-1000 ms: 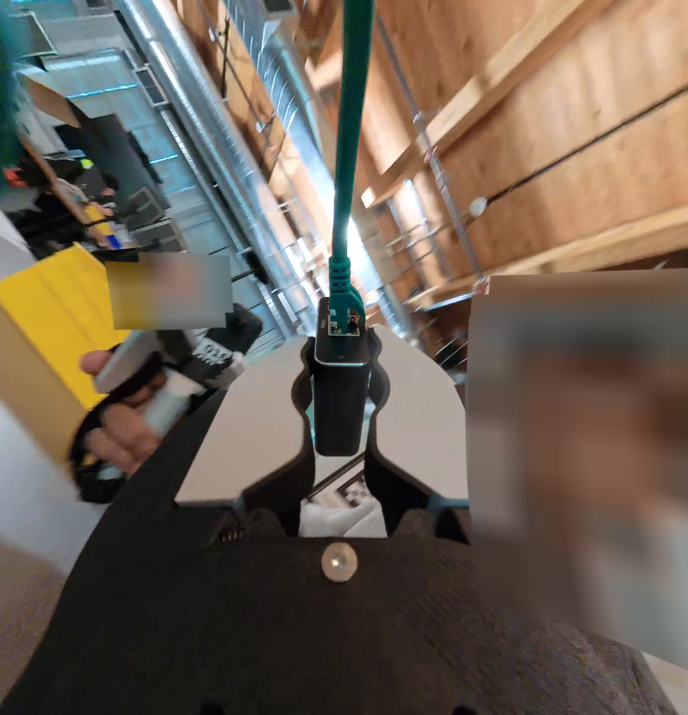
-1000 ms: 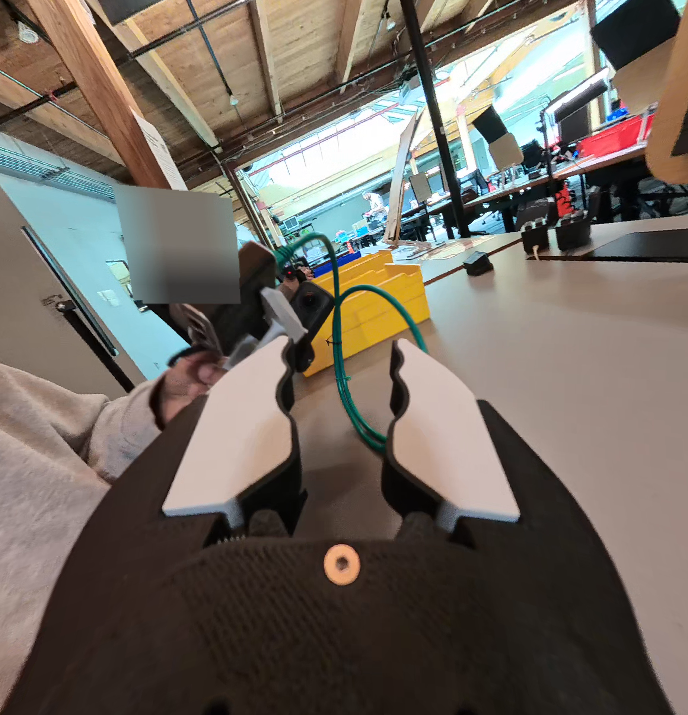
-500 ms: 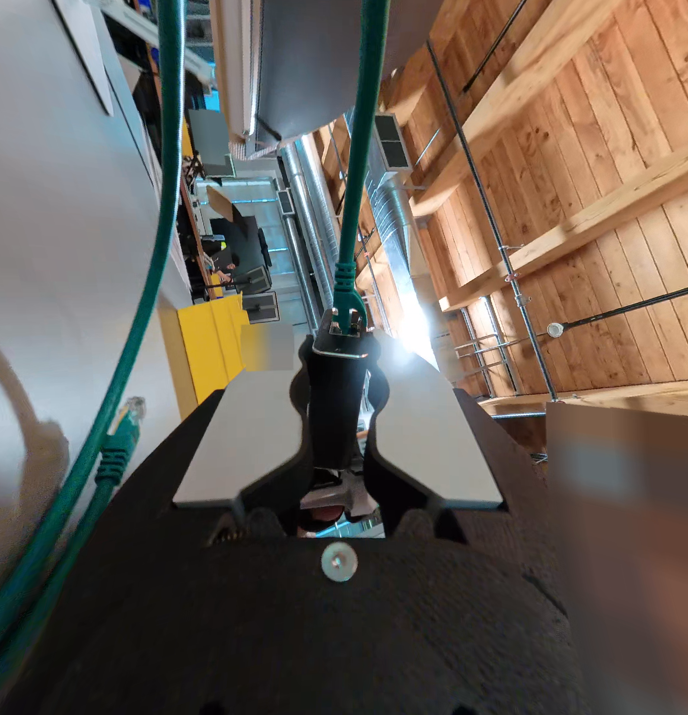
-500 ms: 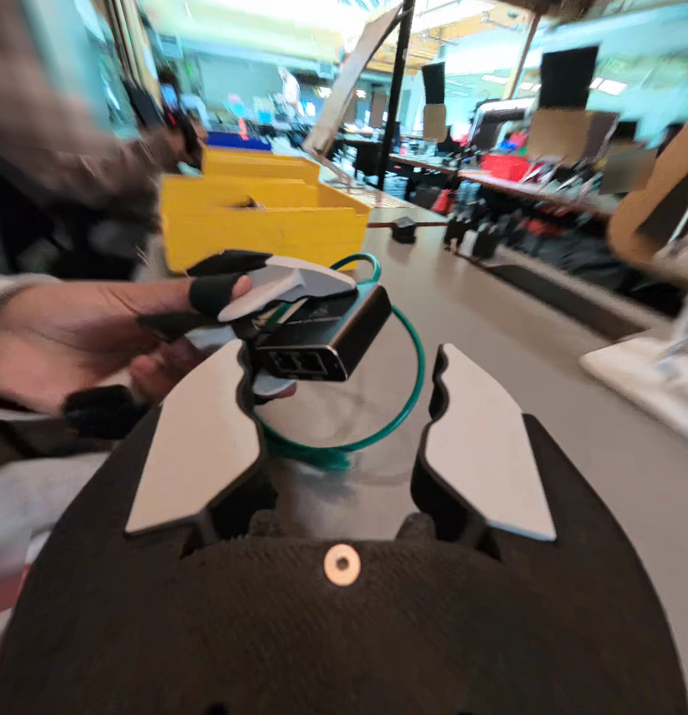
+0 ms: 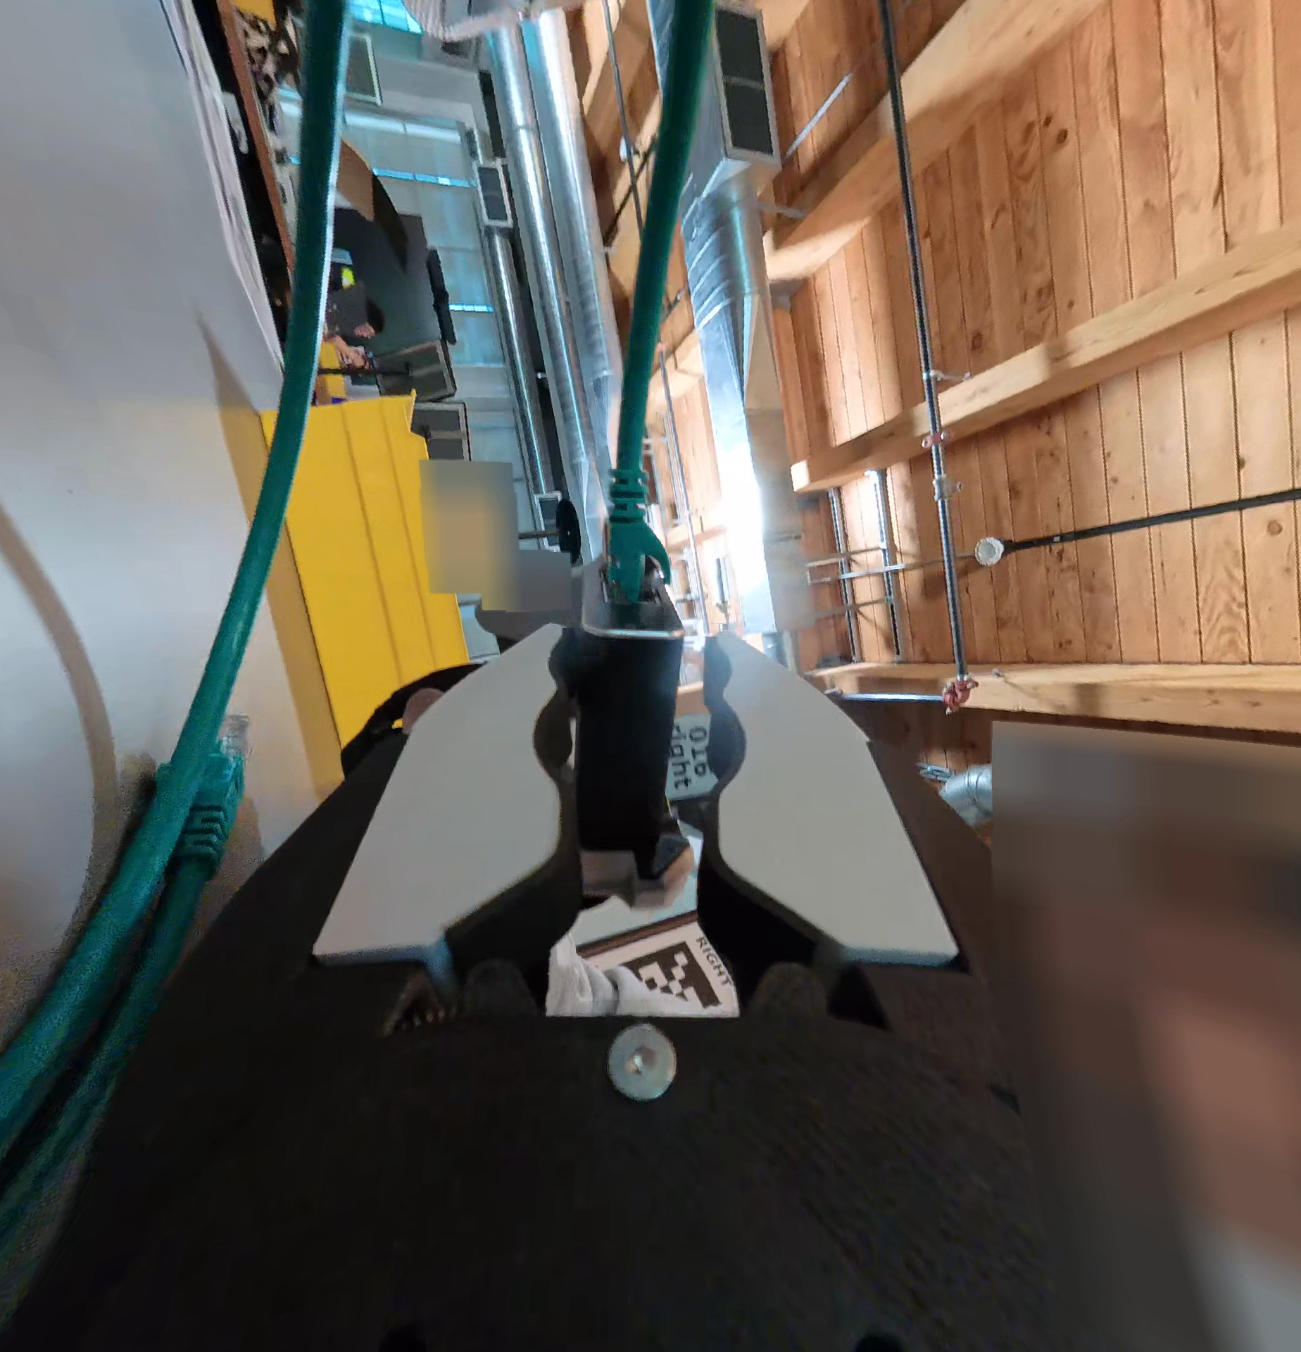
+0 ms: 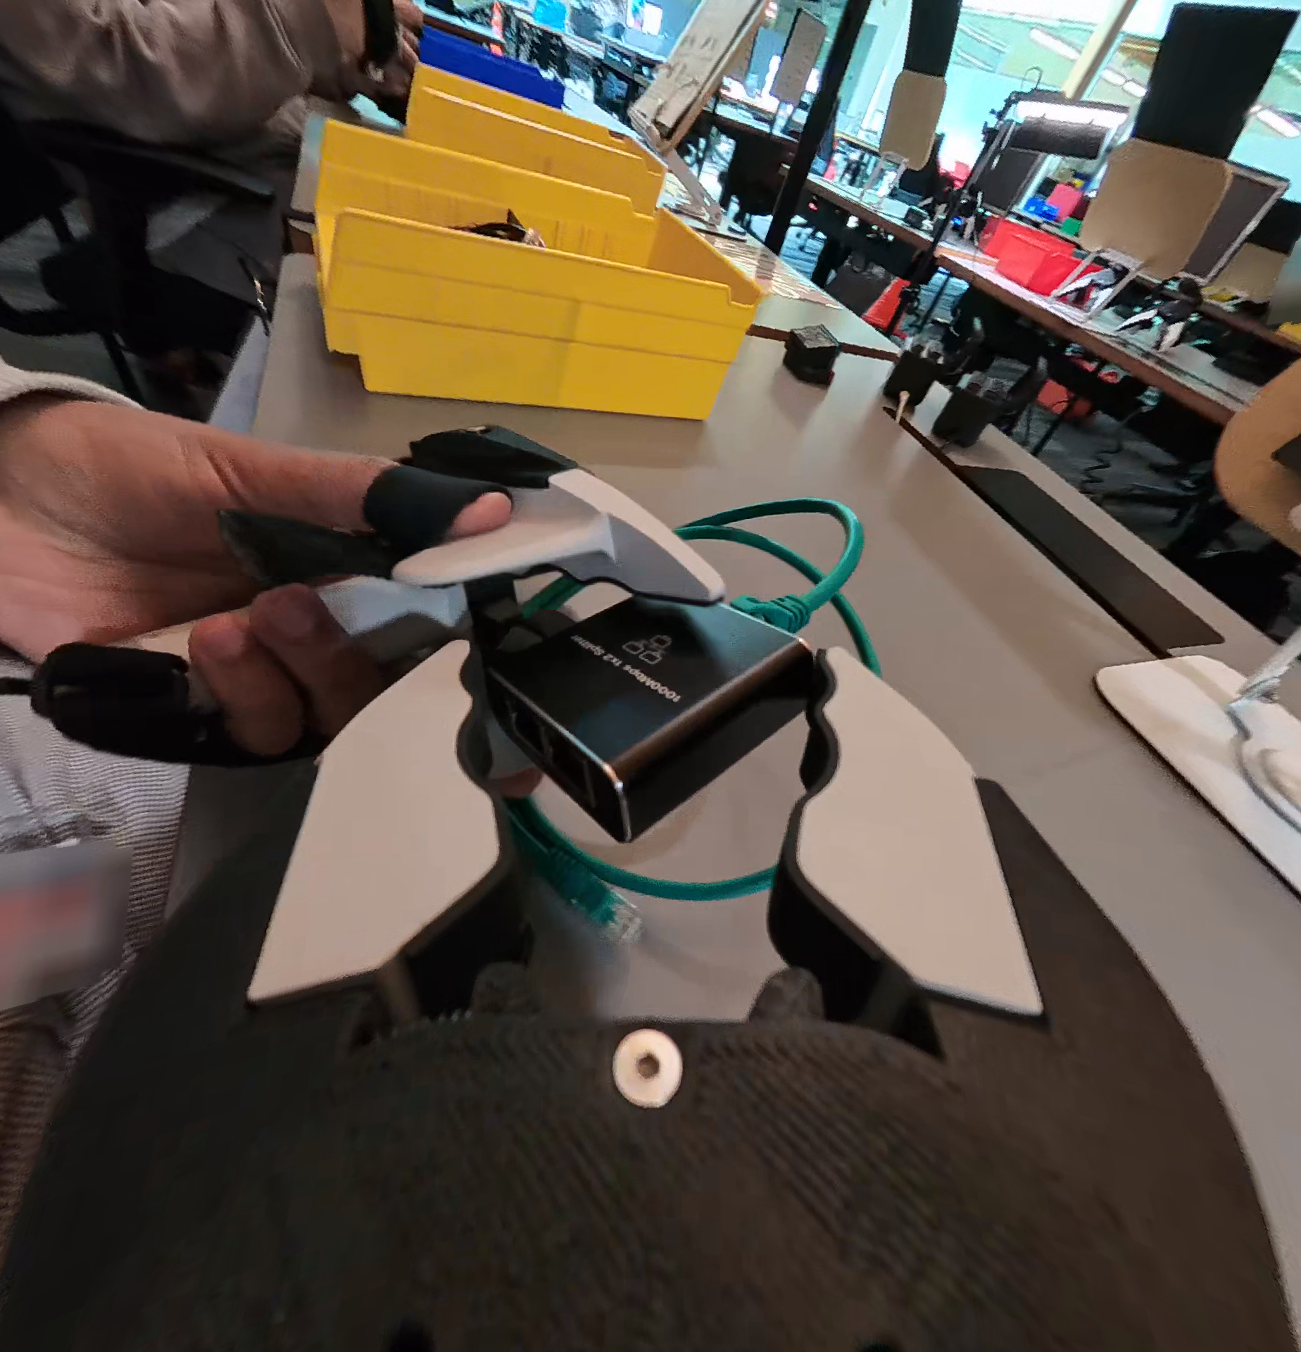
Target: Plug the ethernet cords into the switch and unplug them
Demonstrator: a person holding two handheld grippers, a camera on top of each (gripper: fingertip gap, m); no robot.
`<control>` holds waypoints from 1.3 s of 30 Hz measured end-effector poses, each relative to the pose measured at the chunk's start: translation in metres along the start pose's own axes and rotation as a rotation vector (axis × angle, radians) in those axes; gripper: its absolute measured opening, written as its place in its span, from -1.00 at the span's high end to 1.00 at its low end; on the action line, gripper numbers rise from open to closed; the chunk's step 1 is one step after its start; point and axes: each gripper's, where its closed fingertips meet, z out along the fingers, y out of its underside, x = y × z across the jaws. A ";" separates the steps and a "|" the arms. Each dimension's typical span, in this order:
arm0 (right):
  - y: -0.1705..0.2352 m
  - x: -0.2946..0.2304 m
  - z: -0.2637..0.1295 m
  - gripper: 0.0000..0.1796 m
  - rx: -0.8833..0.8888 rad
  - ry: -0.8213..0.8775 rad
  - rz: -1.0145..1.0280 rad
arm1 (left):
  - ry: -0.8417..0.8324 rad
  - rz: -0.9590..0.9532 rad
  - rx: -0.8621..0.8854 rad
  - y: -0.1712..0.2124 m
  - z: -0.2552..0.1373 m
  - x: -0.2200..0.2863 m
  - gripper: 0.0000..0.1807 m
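My left gripper (image 5: 633,640) is shut on a small black switch (image 5: 622,739) and holds it above the grey table. A green ethernet cord (image 5: 636,527) is plugged into the switch's far end. In the right wrist view the switch (image 6: 655,695) hangs between the fingers (image 6: 560,534) of the left gripper, with its two empty ports facing me. My right gripper (image 6: 644,658) is open, one finger on each side of the switch, not clamping it. The cord (image 6: 823,563) loops on the table and its free plug (image 6: 604,907) lies below the switch.
Yellow bins (image 6: 530,329) stand at the back of the table (image 6: 962,600). A white stand base (image 6: 1203,739) lies at the right. Small black blocks (image 6: 808,351) sit near the far edge. A person's hand (image 6: 121,541) holds the left gripper.
My right gripper has moved in toward the switch, which now lies between its open fingers. The left gripper has turned and lowered the switch, still shut on it.
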 end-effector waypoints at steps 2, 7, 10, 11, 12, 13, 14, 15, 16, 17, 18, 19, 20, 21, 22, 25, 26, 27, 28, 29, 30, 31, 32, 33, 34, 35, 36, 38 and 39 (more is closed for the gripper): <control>0.000 0.008 -0.008 0.05 0.032 -0.022 0.055 | -0.009 0.017 -0.033 0.004 0.001 0.000 0.58; -0.004 0.038 -0.034 0.06 0.145 -0.054 0.267 | -0.077 0.171 -0.108 0.006 0.003 0.011 0.55; -0.001 0.056 -0.046 0.06 0.188 -0.070 0.366 | -0.100 0.346 -0.173 0.004 0.004 0.034 0.59; 0.000 0.058 -0.049 0.06 0.198 -0.103 0.400 | -0.111 0.411 -0.201 0.004 0.005 0.041 0.59; 0.002 0.058 -0.051 0.06 0.205 -0.148 0.436 | -0.121 0.484 -0.230 0.004 0.006 0.047 0.59; 0.002 0.055 -0.052 0.06 0.213 -0.199 0.471 | -0.141 0.563 -0.266 0.005 0.006 0.051 0.57; 0.002 0.051 -0.052 0.06 0.221 -0.254 0.507 | -0.179 0.647 -0.307 0.007 0.006 0.051 0.50; 0.001 0.047 -0.052 0.06 0.231 -0.304 0.542 | -0.229 0.743 -0.356 0.008 0.006 0.047 0.41; 0.000 0.043 -0.052 0.06 0.241 -0.350 0.572 | -0.293 0.837 -0.416 0.010 0.004 0.039 0.36; -0.002 0.038 -0.051 0.07 0.248 -0.394 0.595 | -0.364 0.919 -0.472 0.011 0.001 0.029 0.33; -0.004 0.032 -0.050 0.06 0.248 -0.434 0.612 | -0.427 0.991 -0.511 0.010 -0.002 0.019 0.29; -0.005 0.027 -0.049 0.06 0.242 -0.468 0.626 | -0.469 1.057 -0.537 0.010 -0.004 0.011 0.24; -0.005 0.022 -0.048 0.07 0.236 -0.496 0.636 | -0.495 1.114 -0.564 0.012 -0.005 0.004 0.22; -0.006 0.018 -0.046 0.06 0.231 -0.520 0.645 | -0.520 1.160 -0.591 0.014 -0.006 -0.004 0.17; -0.006 0.014 -0.045 0.06 0.228 -0.542 0.658 | -0.545 1.198 -0.622 0.016 -0.008 -0.012 0.12; -0.009 0.007 -0.041 0.06 0.237 -0.585 0.708 | -0.630 1.293 -0.705 0.019 -0.014 -0.034 0.08; -0.009 0.005 -0.040 0.06 0.241 -0.595 0.723 | -0.651 1.333 -0.706 0.017 -0.015 -0.037 0.08; -0.010 0.004 -0.039 0.06 0.245 -0.604 0.737 | -0.673 1.366 -0.703 0.016 -0.015 -0.040 0.09; -0.011 0.003 -0.039 0.06 0.248 -0.612 0.747 | -0.692 1.395 -0.693 0.014 -0.015 -0.041 0.10; -0.011 0.001 -0.038 0.06 0.248 -0.621 0.753 | -0.694 1.415 -0.687 0.013 -0.014 -0.041 0.10; -0.012 -0.001 -0.037 0.06 0.248 -0.633 0.757 | -0.696 1.421 -0.694 0.014 -0.014 -0.042 0.12; -0.013 -0.003 -0.036 0.06 0.252 -0.646 0.764 | -0.697 1.425 -0.707 0.016 -0.014 -0.044 0.14; -0.013 -0.004 -0.035 0.06 0.259 -0.651 0.773 | -0.694 1.435 -0.715 0.018 -0.014 -0.044 0.20; -0.014 -0.003 -0.034 0.07 0.266 -0.645 0.779 | -0.680 1.447 -0.727 0.021 -0.014 -0.044 0.26; -0.013 -0.001 -0.033 0.06 0.272 -0.632 0.782 | -0.685 1.463 -0.720 0.021 -0.014 -0.044 0.32; -0.012 0.002 -0.032 0.06 0.278 -0.620 0.787 | -0.704 1.482 -0.708 0.018 -0.014 -0.044 0.38; -0.011 0.004 -0.031 0.06 0.285 -0.612 0.797 | -0.721 1.492 -0.706 0.016 -0.014 -0.045 0.44; -0.009 0.009 -0.028 0.06 0.301 -0.571 0.823 | -0.780 1.505 -0.705 0.009 -0.018 -0.049 0.53; -0.007 0.013 -0.026 0.10 0.313 -0.536 0.829 | -0.814 1.512 -0.703 0.004 -0.021 -0.051 0.55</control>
